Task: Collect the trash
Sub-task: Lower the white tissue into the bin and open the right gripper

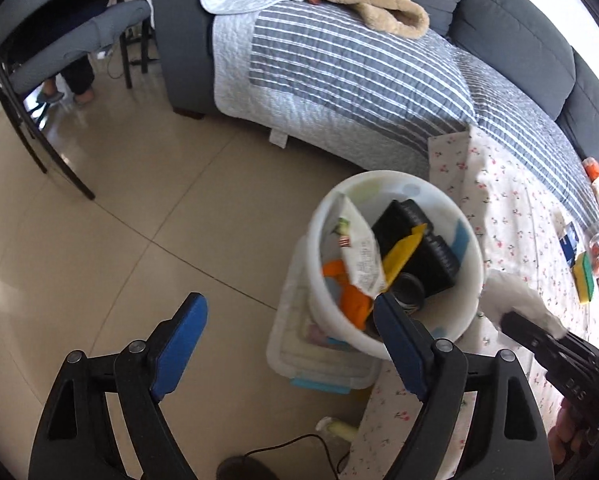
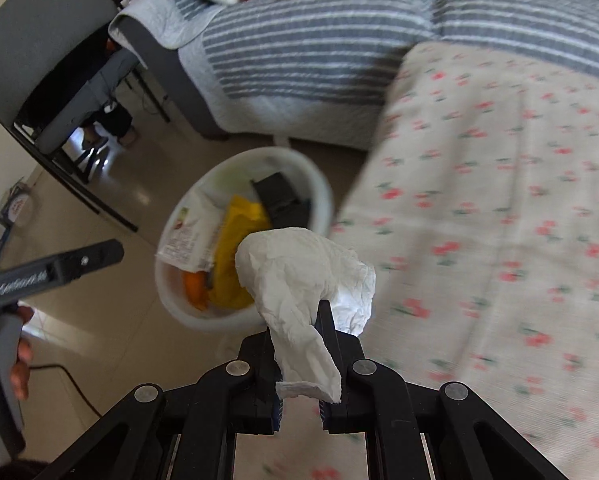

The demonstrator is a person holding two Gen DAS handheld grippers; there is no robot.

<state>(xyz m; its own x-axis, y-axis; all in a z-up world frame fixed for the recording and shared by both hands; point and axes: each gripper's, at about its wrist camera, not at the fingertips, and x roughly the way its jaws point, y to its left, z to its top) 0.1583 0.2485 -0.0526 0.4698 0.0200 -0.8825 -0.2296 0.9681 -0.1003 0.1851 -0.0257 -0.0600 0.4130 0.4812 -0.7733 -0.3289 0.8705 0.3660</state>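
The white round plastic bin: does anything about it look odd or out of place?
The white round plastic bin stands on a clear lidded storage box rather than on the floor, and appears tilted. A white printed packet sticks above its rim. Nothing looks spilled.

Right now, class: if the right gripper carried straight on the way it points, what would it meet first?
Probably the white bin. The right gripper, shut on the crumpled tissue, points toward the bin's near rim beside the floral cloth. Depth is unclear, so it might pass above the rim.
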